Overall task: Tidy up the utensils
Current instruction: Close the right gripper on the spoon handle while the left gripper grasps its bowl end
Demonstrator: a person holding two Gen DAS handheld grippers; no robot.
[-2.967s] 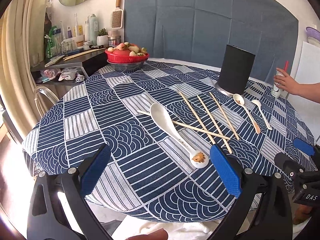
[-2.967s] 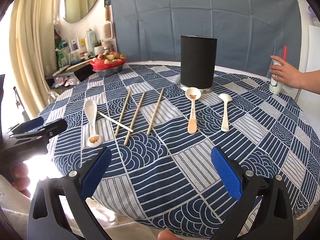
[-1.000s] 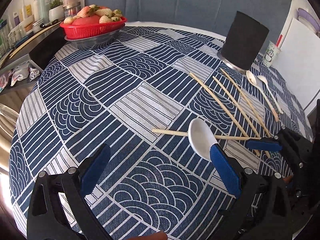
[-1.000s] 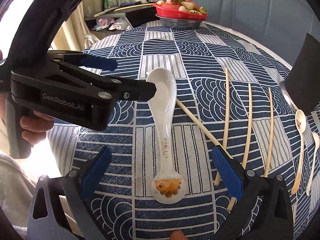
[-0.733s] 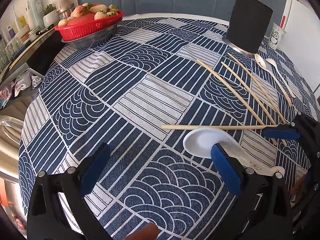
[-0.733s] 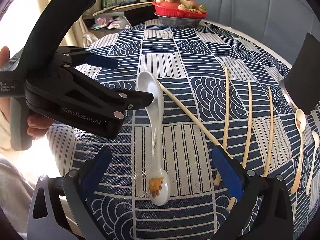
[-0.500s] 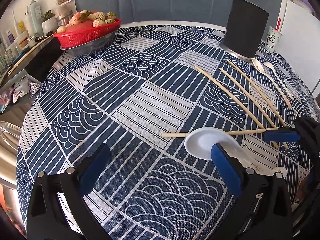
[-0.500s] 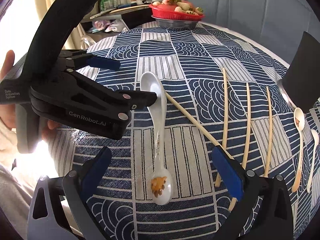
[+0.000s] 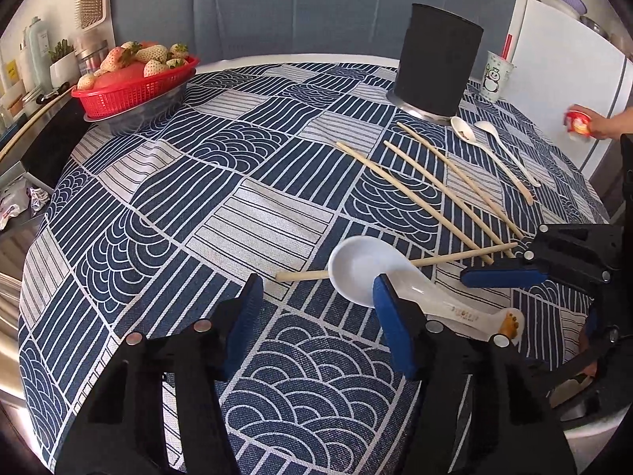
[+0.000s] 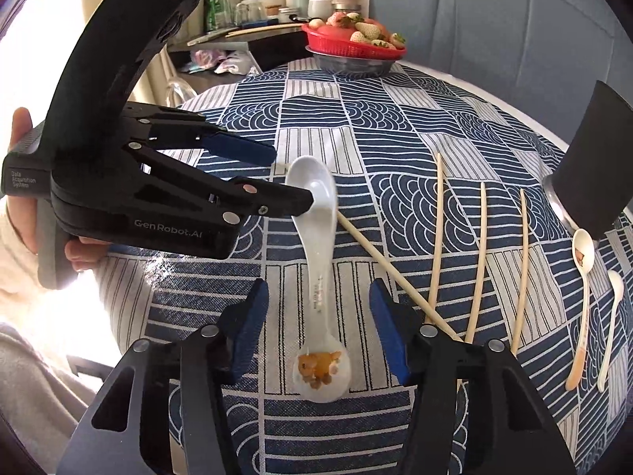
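A large white ceramic spoon (image 10: 316, 237) with an orange cartoon on its handle end lies near the table's front edge, across one chopstick (image 10: 379, 257). My right gripper (image 10: 320, 324) straddles the handle; its jaws are closing, and the pads stand clear of the handle. My left gripper (image 9: 316, 316) is closing too, with only tablecloth between its pads. Its right finger (image 9: 391, 328) rests against the spoon's bowl (image 9: 356, 269). Three parallel chopsticks (image 9: 435, 194) and two small spoons (image 9: 490, 150) lie before the black holder (image 9: 433, 59).
A red basket of strawberries (image 9: 134, 79) stands at the table's far left. A paper cup (image 9: 494, 79) sits right of the holder. A person's hand (image 9: 605, 122) holds a small red container at the far right. The table's rim (image 10: 198, 356) curves just below both grippers.
Both grippers' jaws have narrowed from wide open. The left finger has tipped the big spoon's bowl and stays against it. A hand with a red container has come in at the right.
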